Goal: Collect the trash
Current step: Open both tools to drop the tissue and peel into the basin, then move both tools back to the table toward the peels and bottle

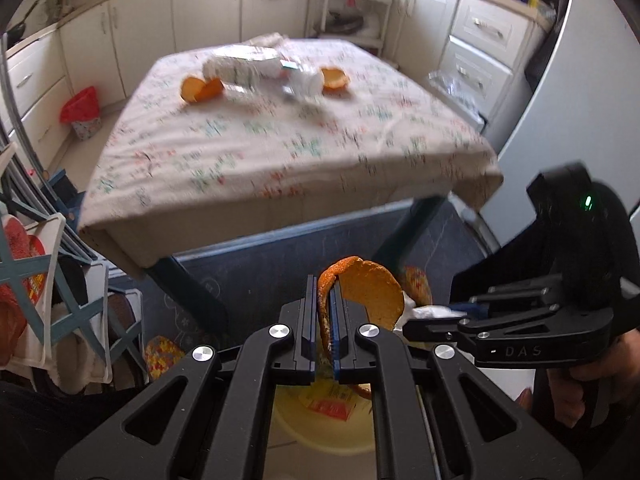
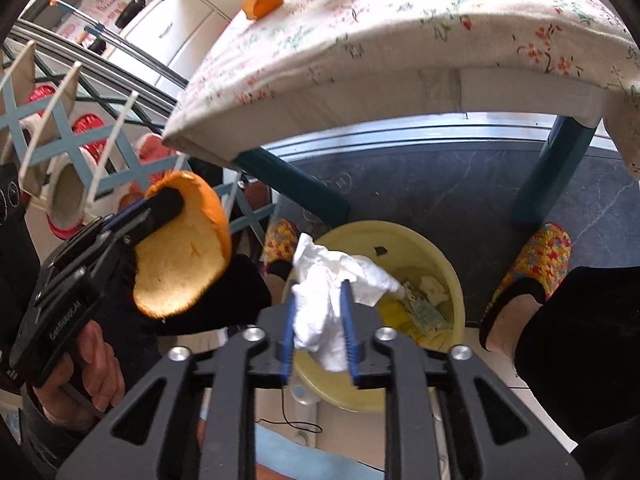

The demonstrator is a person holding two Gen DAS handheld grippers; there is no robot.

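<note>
Left gripper (image 1: 325, 312) jaws clamp a stiff, light orange peel (image 1: 372, 296) by its rim; right gripper (image 2: 320, 320) jaws pinch a soft, crumpled tissue (image 2: 324, 304) above the yellow bin (image 2: 452, 280).

The left claw (image 1: 324, 320) grips an orange peel (image 1: 372, 292) and the right claw (image 2: 320, 320) grips a crumpled tissue (image 2: 328, 292), both above the bin (image 2: 452, 276) on the floor before the bench (image 1: 280, 152). The right claw sits right of the left. Two peel pieces (image 1: 200, 88) and a plastic bottle (image 1: 248, 68) lie on the bench's far half, with cabinets (image 1: 208, 8) behind.
</note>
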